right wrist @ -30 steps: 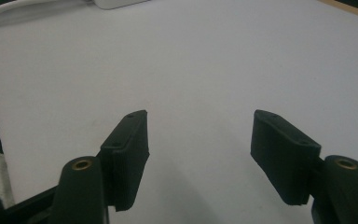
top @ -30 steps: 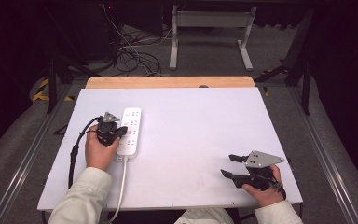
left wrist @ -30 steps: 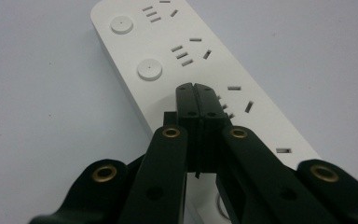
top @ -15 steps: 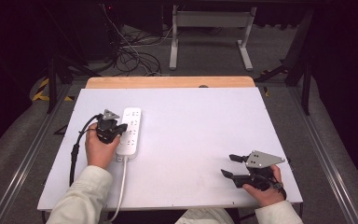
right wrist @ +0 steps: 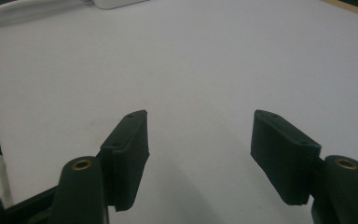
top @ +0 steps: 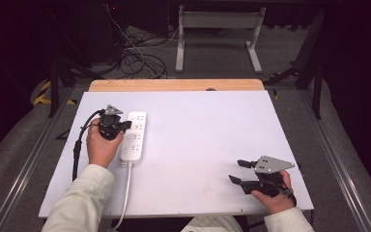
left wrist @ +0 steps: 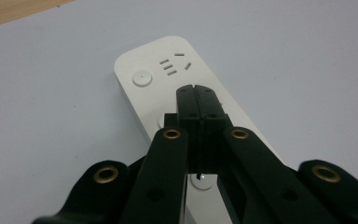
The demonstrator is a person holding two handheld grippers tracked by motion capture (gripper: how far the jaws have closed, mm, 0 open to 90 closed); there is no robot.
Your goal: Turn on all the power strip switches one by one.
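Note:
A white power strip (top: 134, 137) lies lengthwise on the left part of the white table, its cable (top: 124, 195) running off the near edge. My left gripper (top: 125, 125) hovers over the strip, jaws pressed together with nothing between them. In the left gripper view the closed tips (left wrist: 196, 93) sit above the strip (left wrist: 168, 74), just short of its round button (left wrist: 141, 78) and end socket. My right gripper (top: 237, 171) rests near the table's front right, jaws wide apart and empty; the right gripper view shows its fingertips (right wrist: 130, 135) over bare table.
The white tabletop (top: 212, 130) has a wooden strip (top: 174, 85) along its far edge. Behind it on the floor are tangled cables (top: 135, 60) and a white stand frame (top: 217, 29). A black cable (top: 77, 145) trails from my left gripper.
My left gripper has lifted slightly above the power strip, still shut. The right gripper has stayed where it was.

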